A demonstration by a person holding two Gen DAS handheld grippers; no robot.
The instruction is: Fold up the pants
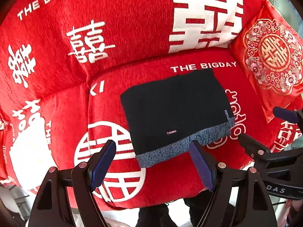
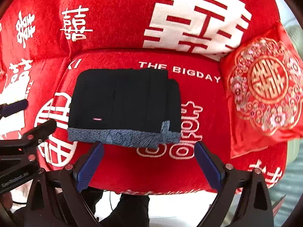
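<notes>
Both tongs [image 1: 153,147] [image 2: 149,147] agape above folded pants [image 1: 174,109]

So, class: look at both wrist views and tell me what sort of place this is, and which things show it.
Probably a home living room, on a sofa. A red sofa cover printed with "THE BIGDAY" drapes seat and backrest, an embroidered red cushion leans at the right, and folded dark pants lie on the seat.
</notes>
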